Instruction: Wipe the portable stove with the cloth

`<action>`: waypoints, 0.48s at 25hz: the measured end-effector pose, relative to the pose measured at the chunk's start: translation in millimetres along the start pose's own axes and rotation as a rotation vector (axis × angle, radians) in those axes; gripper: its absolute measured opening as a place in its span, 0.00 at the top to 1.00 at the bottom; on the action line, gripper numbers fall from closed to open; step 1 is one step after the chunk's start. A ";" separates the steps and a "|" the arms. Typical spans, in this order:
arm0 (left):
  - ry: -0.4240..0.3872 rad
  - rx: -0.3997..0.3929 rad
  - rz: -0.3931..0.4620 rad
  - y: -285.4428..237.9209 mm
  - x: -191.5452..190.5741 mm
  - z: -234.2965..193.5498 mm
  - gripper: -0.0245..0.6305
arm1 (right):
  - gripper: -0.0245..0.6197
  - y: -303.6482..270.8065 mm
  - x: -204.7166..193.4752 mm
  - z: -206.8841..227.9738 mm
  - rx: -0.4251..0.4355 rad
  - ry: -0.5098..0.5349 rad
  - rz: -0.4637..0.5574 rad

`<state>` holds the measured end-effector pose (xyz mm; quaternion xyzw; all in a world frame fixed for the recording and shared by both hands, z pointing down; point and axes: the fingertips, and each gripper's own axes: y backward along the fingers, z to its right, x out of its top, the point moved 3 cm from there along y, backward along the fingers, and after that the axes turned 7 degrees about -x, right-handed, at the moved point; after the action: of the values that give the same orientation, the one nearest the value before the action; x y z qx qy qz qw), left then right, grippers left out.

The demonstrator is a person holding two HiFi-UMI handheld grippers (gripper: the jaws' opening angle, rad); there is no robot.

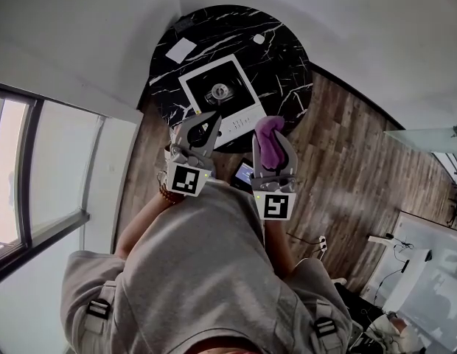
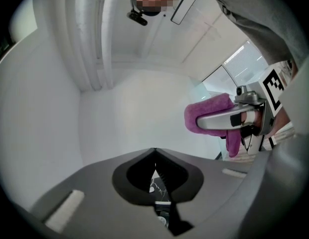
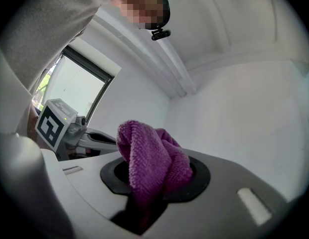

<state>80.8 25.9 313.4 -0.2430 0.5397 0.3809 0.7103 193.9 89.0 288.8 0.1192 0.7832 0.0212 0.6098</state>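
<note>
The portable stove (image 1: 236,113) is a white square unit with a round burner in its middle; it lies on a round black marble table (image 1: 280,65), seen only in the head view. My right gripper (image 1: 276,150) is shut on a purple cloth (image 1: 267,129), held in the air off the table's near edge. The right gripper view shows the cloth (image 3: 153,161) bunched up between the jaws. My left gripper (image 1: 211,118) is shut and empty, hanging over the stove's near left corner. In the left gripper view the cloth (image 2: 207,114) shows to the right.
A white card (image 1: 180,49) and a small white object (image 1: 259,39) lie on the table's far side. Under my hands a device with a lit screen (image 1: 244,173) lies on the wooden floor (image 1: 346,161). A window wall runs along the left.
</note>
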 end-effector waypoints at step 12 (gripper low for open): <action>0.012 0.006 -0.001 6.5 -4.1 -0.6 0.96 | 0.75 10.8 2.1 14.3 -0.039 0.019 -0.006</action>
<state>74.8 28.1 317.6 -0.2434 0.5450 0.3773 0.7080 208.9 98.3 285.1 0.1045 0.7888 0.0358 0.6046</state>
